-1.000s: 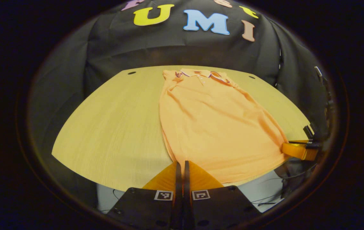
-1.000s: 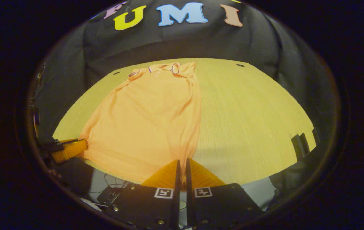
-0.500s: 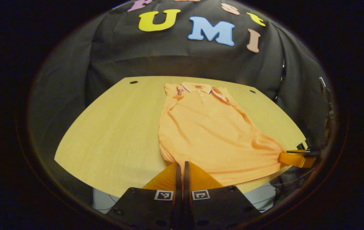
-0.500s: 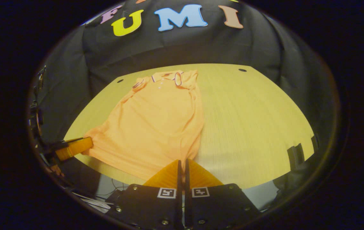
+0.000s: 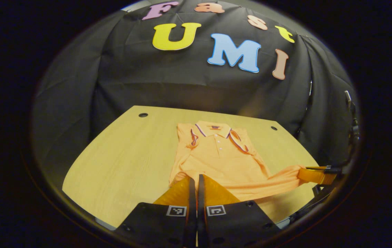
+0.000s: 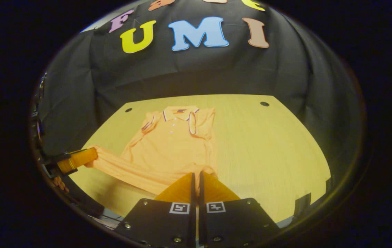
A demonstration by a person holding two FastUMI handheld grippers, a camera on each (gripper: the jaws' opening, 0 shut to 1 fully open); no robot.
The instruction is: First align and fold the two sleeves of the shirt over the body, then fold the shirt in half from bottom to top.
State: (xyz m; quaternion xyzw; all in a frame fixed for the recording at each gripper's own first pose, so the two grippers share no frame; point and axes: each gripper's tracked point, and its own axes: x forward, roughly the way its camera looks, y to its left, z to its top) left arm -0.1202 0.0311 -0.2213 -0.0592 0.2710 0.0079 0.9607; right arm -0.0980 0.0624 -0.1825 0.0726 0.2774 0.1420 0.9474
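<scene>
Left gripper view: I see both sleeves folded in, shirt point(image 5: 222, 162) on table point(image 5: 120, 162). Left gripper point(image 5: 194, 184) and right gripper point(image 6: 196, 182) each pinch a hem corner, lifted toward collar point(image 5: 213, 129). Bottom fold roughly halfway, I judge.

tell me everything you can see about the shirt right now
The shirt is an orange polo of soft knit-looking fabric, with a dark-striped collar and a buttoned placket, lying front up on the wooden table. Both sleeves are folded over the body. The left gripper and right gripper each pinch a hem corner, lifted toward the collar.
</scene>
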